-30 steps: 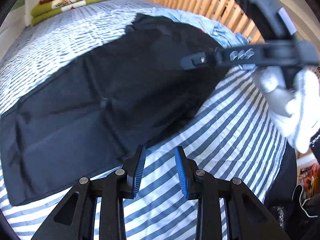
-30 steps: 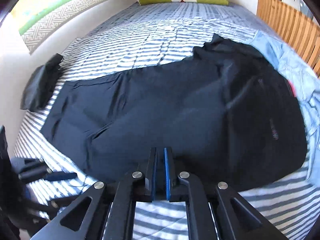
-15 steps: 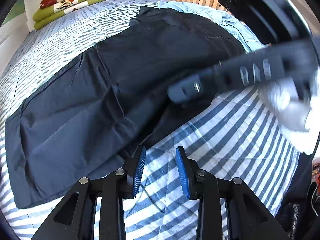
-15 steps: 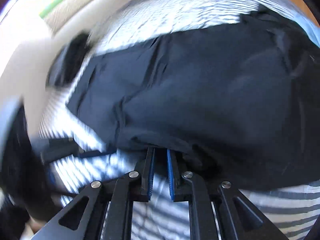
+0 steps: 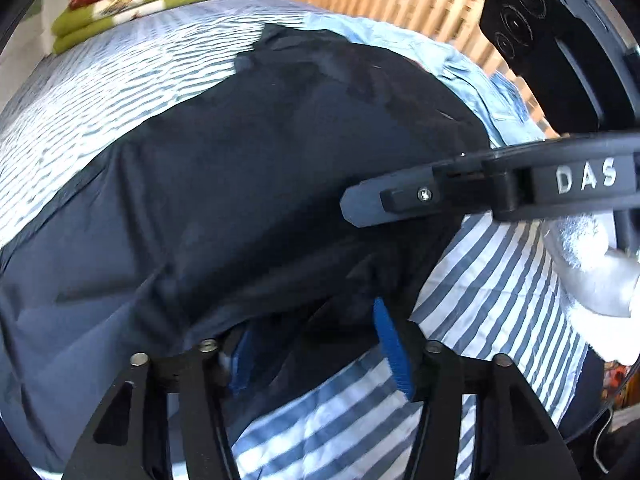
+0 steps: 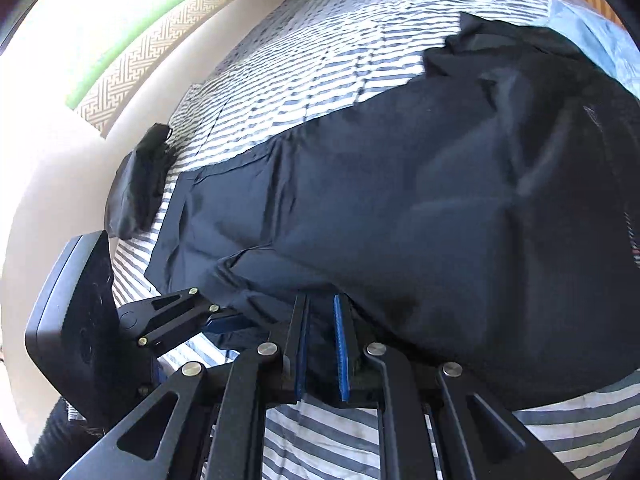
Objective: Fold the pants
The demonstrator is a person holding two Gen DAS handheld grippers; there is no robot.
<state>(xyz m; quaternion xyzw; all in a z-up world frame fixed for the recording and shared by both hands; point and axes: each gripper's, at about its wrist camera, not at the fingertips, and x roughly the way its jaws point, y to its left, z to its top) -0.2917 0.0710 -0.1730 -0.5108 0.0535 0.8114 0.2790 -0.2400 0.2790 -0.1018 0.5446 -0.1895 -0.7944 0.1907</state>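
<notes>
Left to right. A small black bag is lying at the far left edge of the bed, against the white wall. The dark navy pants are lying spread lengthwise across the striped bed cover, leg hems toward the left, waist end toward the right over a light blue garment.

The left gripper is sitting at the near hem of the pants; its fingers have just been opening and are standing moderately apart, with a fold of the dark cloth between them, the pads not pressing it.

The right gripper is working further right along the same near edge; its fingers are standing narrow, with dark cloth bunched between the blue pads, apparently pinched. A white-gloved hand is holding it.

Folded green and red bedding is lying at the head of the bed. A wooden slatted frame is standing along the right side.
</notes>
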